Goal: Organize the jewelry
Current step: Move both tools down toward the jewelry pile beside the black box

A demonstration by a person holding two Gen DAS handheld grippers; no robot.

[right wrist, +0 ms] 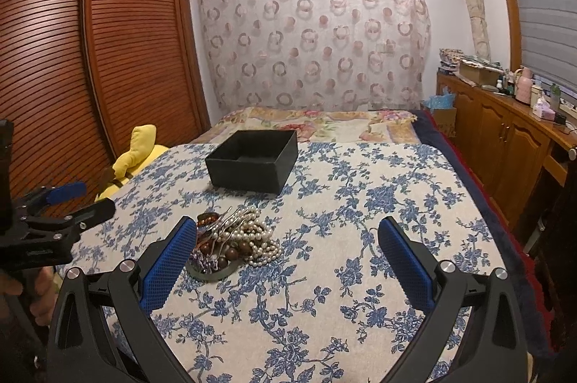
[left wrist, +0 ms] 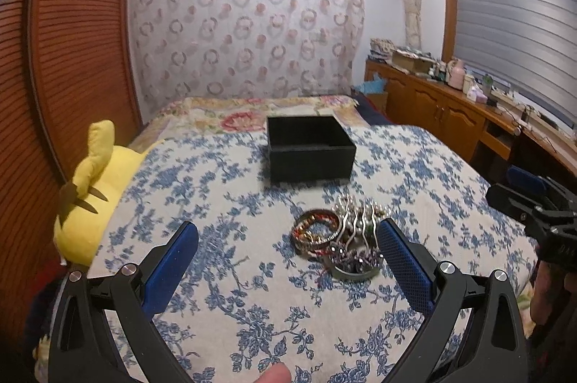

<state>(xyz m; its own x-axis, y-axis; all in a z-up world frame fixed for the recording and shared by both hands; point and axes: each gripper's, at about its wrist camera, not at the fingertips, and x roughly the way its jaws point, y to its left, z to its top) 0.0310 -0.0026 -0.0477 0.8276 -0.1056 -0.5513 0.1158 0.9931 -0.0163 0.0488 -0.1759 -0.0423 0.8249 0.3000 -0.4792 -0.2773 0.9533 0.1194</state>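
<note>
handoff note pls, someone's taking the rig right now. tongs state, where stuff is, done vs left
Left tongs: open, empty, low over the bed, jewelry pile just inside their right finger.
Right tongs: open, empty, pile by their left finger.
Jewelry pile: pearls, bangles, wavy hairpins, beads, all tangled together on the bed.
Black box: open, beyond the pile; what shows of its inside looks empty.
Done: nothing moved to the box, as far as visible.
Left: pick pieces off the pile one at a time and place them in the box.
</note>
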